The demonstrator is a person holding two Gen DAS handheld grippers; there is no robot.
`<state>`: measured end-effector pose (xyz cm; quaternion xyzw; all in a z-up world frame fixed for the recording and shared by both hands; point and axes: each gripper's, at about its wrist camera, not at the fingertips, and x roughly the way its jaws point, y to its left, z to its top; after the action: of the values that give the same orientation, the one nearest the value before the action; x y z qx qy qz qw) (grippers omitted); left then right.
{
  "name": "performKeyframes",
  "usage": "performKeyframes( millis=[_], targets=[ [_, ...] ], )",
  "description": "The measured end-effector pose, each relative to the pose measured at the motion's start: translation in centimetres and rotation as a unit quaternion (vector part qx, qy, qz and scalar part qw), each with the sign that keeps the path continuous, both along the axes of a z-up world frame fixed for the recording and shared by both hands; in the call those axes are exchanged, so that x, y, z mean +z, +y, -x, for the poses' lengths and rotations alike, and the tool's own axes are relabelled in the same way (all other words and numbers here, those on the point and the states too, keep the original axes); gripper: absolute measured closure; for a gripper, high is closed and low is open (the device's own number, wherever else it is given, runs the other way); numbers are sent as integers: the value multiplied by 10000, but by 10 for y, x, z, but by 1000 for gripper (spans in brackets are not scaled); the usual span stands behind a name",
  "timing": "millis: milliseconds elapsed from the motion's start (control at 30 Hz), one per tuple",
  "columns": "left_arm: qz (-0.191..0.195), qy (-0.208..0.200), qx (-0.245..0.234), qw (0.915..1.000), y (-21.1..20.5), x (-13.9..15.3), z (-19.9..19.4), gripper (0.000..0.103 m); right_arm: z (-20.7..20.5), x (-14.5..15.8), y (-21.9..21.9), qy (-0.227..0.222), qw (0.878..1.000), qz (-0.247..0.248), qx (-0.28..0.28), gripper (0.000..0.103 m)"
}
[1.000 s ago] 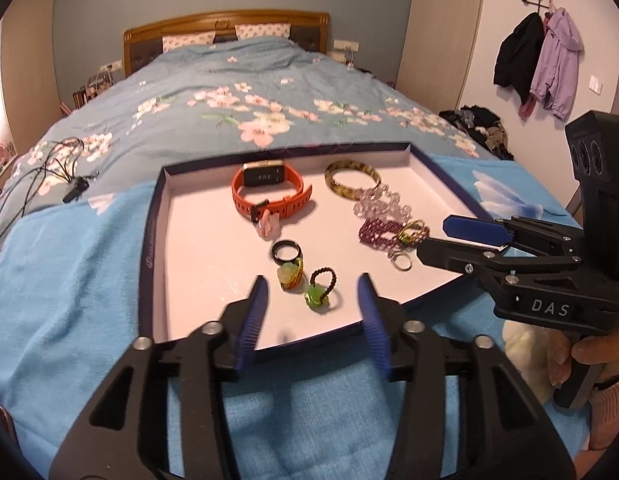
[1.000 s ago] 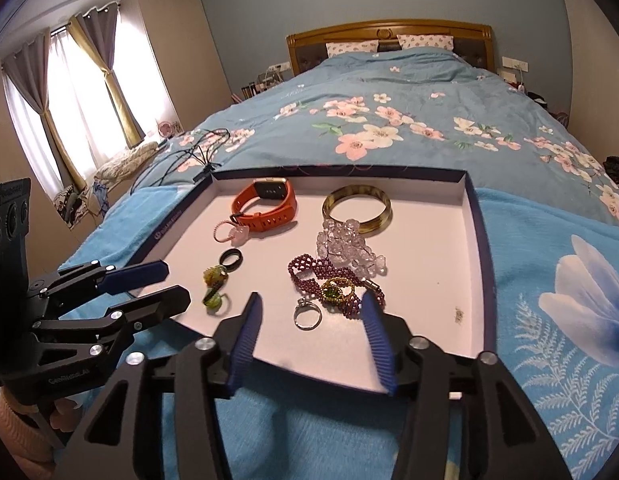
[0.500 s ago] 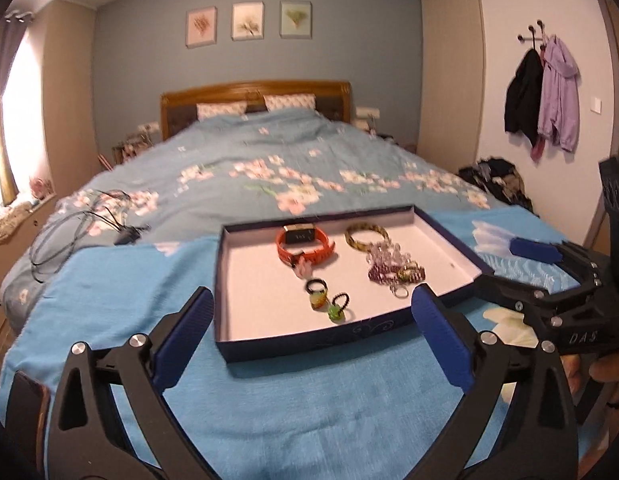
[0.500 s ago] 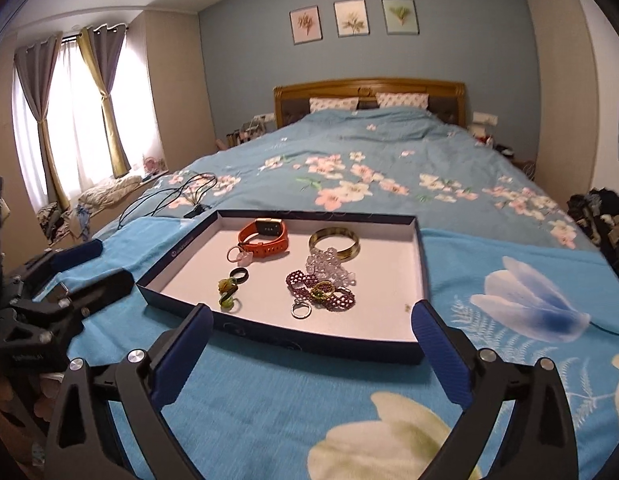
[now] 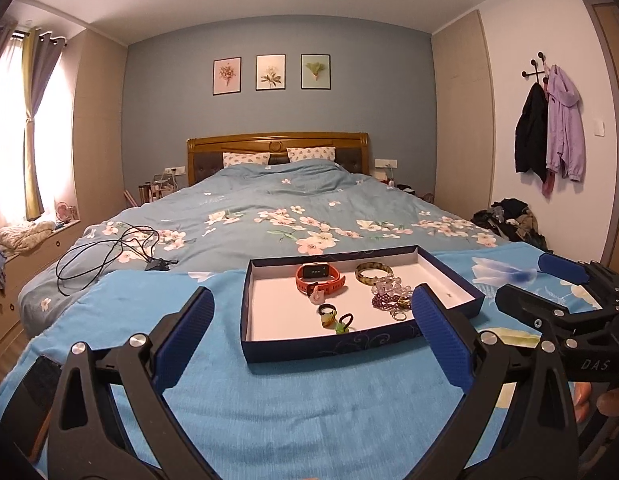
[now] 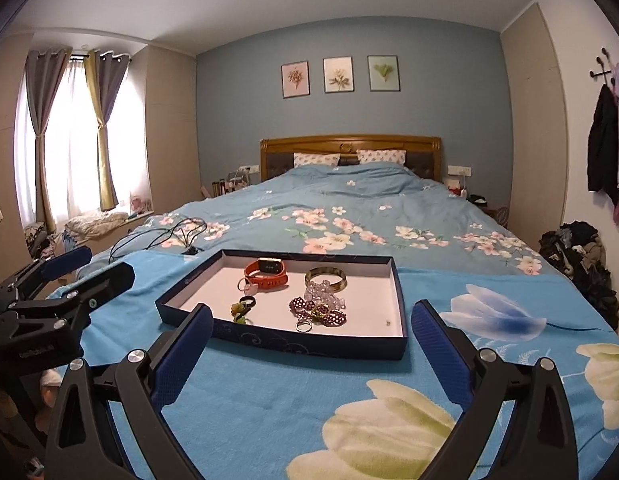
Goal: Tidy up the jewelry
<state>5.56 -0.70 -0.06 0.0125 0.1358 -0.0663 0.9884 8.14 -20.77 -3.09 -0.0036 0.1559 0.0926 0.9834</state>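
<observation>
Bed (image 5: 269,208) bears jewelry tray (image 5: 329,346), cables (image 5: 105,256) beside; both grippers (image 5: 315,330) (image 6: 311,336) gape wide, empty.

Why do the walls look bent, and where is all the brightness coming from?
Left wrist view: the fisheye lens bows the walls, and the curtained window is blown out white. Right wrist view: same bending, corners dark, glare at the curtained window.

left gripper (image 5: 313,332): black angular frame, silver screws, ribbed blue pads
right gripper (image 6: 311,338): same black frame, blue pads, silver screws
marking: white "das" lettering on right gripper's side
</observation>
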Motion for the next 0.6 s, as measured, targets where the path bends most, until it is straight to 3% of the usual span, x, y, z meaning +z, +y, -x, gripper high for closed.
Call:
performKeyframes(
  millis=[600],
  targets=[
    [173,-289,149,9993,8,6,38,6,24,5,6,-390,9989,62,-248,7]
  ],
)
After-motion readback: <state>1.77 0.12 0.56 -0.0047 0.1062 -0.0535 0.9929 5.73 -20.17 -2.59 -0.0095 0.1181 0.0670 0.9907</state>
